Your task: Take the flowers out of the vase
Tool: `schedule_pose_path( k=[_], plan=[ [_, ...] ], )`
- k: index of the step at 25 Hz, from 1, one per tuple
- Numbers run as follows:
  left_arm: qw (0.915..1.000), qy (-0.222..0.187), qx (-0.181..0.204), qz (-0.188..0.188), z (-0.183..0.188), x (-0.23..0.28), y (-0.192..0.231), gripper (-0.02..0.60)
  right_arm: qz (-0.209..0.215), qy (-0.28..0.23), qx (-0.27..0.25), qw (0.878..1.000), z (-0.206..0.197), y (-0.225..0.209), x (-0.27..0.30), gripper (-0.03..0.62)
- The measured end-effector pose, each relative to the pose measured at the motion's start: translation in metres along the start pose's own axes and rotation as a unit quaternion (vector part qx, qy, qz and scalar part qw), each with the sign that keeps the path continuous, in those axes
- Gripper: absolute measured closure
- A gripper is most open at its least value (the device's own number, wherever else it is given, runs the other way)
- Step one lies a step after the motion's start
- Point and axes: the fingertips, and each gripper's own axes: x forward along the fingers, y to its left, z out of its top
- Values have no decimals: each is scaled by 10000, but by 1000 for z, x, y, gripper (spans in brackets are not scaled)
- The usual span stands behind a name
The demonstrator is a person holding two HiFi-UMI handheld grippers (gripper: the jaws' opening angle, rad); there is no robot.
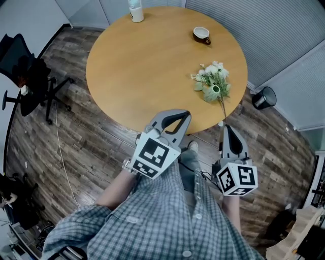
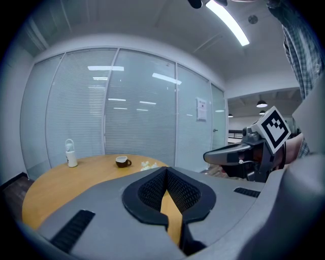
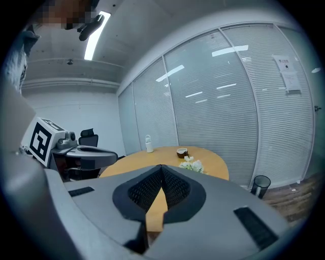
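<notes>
A bunch of white flowers with green leaves (image 1: 213,81) lies on the right side of the round wooden table (image 1: 142,71), its thin stem pointing toward the near edge. The right gripper view shows the flowers (image 3: 192,164) low on the tabletop. A white bottle-like vessel (image 1: 135,11) stands at the far edge, apart from them. My left gripper (image 1: 184,116) hovers at the table's near edge, shut and empty. Just off the rim, below the stem's end, my right gripper (image 1: 226,128) is also shut and holds nothing. Both pairs of jaws are pressed together in their own views (image 2: 166,177) (image 3: 161,175).
A brown cup (image 1: 201,34) sits at the table's far right. A dark waste bin (image 1: 264,97) stands on the wood floor to the right. At the left is a black office chair (image 1: 25,76). Glass walls with blinds (image 2: 127,111) enclose the far side.
</notes>
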Motion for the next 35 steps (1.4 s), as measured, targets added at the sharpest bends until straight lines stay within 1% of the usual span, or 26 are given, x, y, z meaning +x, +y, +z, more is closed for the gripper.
schedule_pose_path(
  k=[12,21,25,35],
  plan=[
    [9998,12,97,-166,2,3,-11,574,118,-149,37,9998,6,6,-1,585],
    [9996,28,61,-257,0,2,-16,574,279,-96,160,9994,1,13,-2,585],
    [9995,34,63,-304,-1,2,-19,574,295,-202,109,9993,6,15,-4,585],
    [9995,48,68,-300,-2,3,-19,574,345,-113,45,9993,2,18,0,585]
  ],
)
